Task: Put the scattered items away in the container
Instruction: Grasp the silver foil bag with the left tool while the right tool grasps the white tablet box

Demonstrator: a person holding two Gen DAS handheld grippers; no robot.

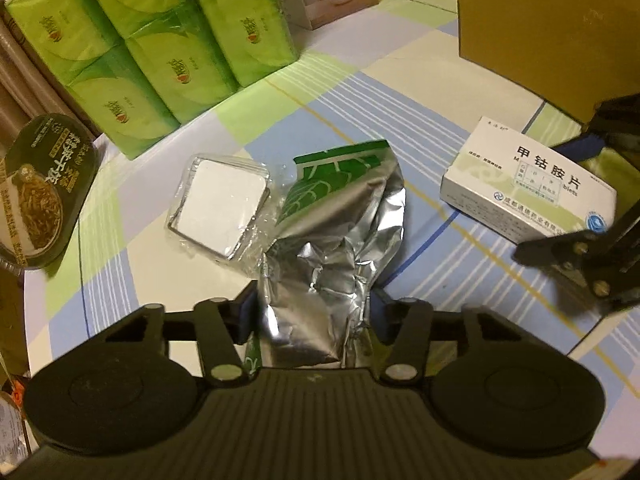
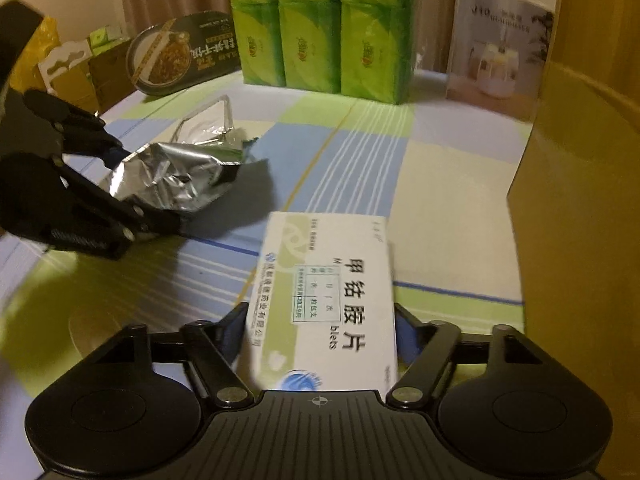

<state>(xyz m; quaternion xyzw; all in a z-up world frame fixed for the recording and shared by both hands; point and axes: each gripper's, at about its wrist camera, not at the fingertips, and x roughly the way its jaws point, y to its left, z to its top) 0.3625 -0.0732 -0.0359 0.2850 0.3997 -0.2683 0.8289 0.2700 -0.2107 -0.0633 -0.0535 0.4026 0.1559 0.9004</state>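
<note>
My left gripper (image 1: pixel 314 312) pinches the near end of a crumpled silver foil pouch (image 1: pixel 332 248), one finger pressed to each side of it; the pouch's green-printed far end reaches away from me over the checked tablecloth (image 1: pixel 400 92). My right gripper (image 2: pixel 320 332) clamps a white medicine box (image 2: pixel 324 304) between its fingers, the box's long axis running forward from the jaws and its printed face turned up. I cannot tell whether either item touches the cloth or is lifted off it.

Left wrist view: a clear plastic packet holding a white square pad (image 1: pixel 220 208) lies just left of the pouch and touches it. A dark oval noodle bowl (image 1: pixel 40 196) sits at the table's left edge, beside a block of green tissue packs (image 1: pixel 152 52). The medicine box appears at right with my right gripper on its far corners, near the yellow-brown cardboard container (image 1: pixel 560 32).

Right wrist view: the container wall (image 2: pixel 580 220) fills the right margin, close beside the box. This view alone shows the printed front of a white appliance carton (image 2: pixel 500 52) standing next to the tissue packs, and my left gripper seen side-on at left, holding the pouch. The white pad is hardly visible here; only its clear wrapper shows.
</note>
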